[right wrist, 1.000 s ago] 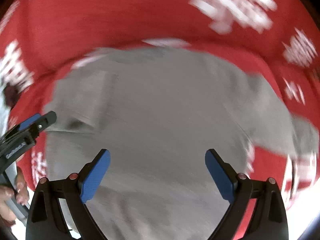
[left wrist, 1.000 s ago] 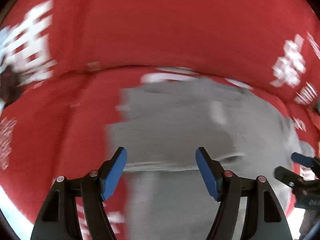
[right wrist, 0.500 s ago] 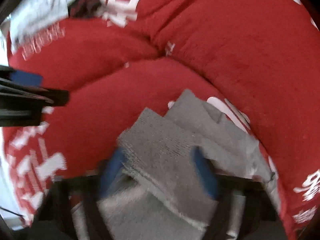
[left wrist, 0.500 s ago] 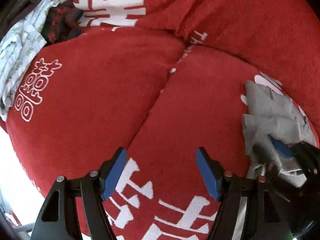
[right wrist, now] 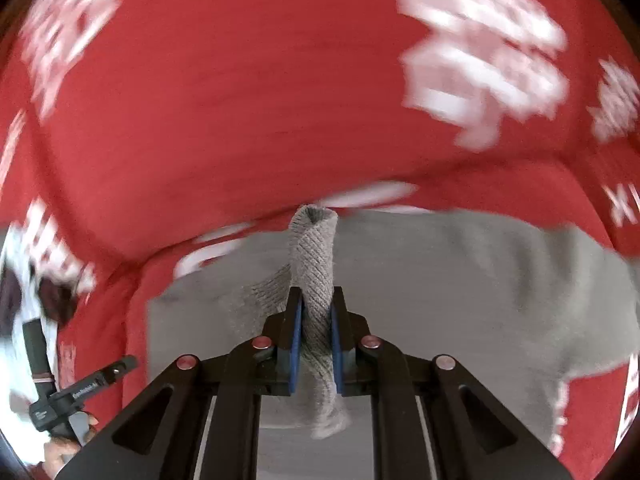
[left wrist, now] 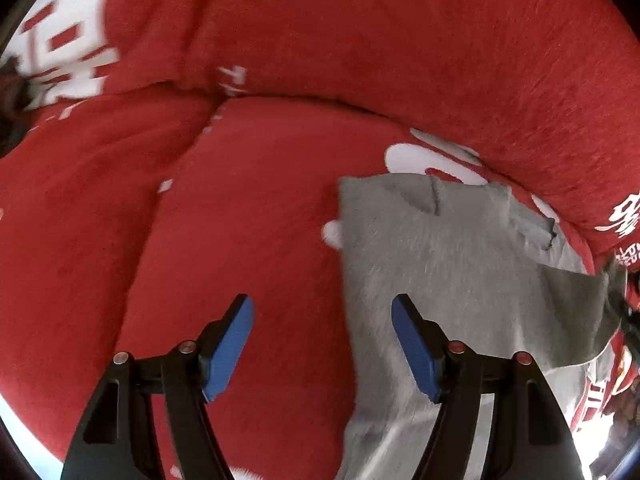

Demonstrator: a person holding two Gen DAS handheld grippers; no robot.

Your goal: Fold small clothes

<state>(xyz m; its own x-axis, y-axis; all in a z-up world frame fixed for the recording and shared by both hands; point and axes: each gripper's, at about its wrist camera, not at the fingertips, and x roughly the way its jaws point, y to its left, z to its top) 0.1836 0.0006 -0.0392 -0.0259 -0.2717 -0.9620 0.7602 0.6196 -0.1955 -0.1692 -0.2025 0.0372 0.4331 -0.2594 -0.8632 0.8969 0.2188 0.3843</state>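
A small grey knit garment [left wrist: 452,280] lies on a red sofa cover [left wrist: 248,208] with white characters. In the left wrist view it spreads from the centre to the right, with one edge lifted at the far right. My left gripper [left wrist: 322,344] is open and empty, hovering over the garment's left edge. In the right wrist view my right gripper [right wrist: 315,336] is shut on a bunched fold of the grey garment [right wrist: 314,264], which stands up between the blue pads [right wrist: 296,344]. The rest of the cloth [right wrist: 480,280] spreads below.
The red back cushions [left wrist: 400,40] rise behind the seat. A seam between seat cushions [left wrist: 176,176] runs left of the garment. Dark and white fabric [right wrist: 24,280] lies at the far left. The left gripper [right wrist: 76,396] shows at the lower left of the right wrist view.
My right gripper has closed on a fold of the grey garment and lifted it. My left gripper has swung right, back over the garment's left edge, still open.
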